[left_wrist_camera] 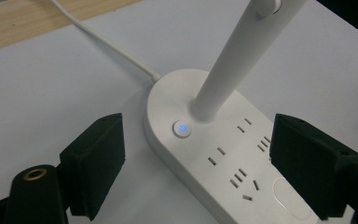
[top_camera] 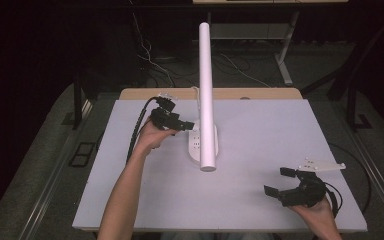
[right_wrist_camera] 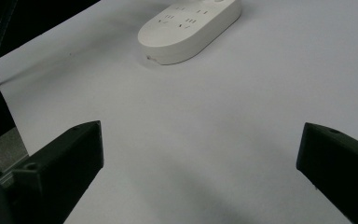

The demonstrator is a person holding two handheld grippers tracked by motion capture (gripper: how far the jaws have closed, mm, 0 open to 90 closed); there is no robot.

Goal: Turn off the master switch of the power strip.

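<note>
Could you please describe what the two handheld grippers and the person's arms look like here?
Both the left gripper and the right gripper are black, with two blocky, flat-faced jaws. A black cable trails from each. The right one carries a pale three-cornered plate. The forearms are bare, no sleeves visible.

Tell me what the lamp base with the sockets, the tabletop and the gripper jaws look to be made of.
Lamp base: smooth white plastic by the look, rounded moulded edges, soft satin sheen, lit blue button.
Tabletop: matte white board, probably laminate or painted; a bare wood-coloured strip shows at the far edge.
Left gripper, jaws: matte black, faintly grainy, likely printed or moulded plastic.
</note>
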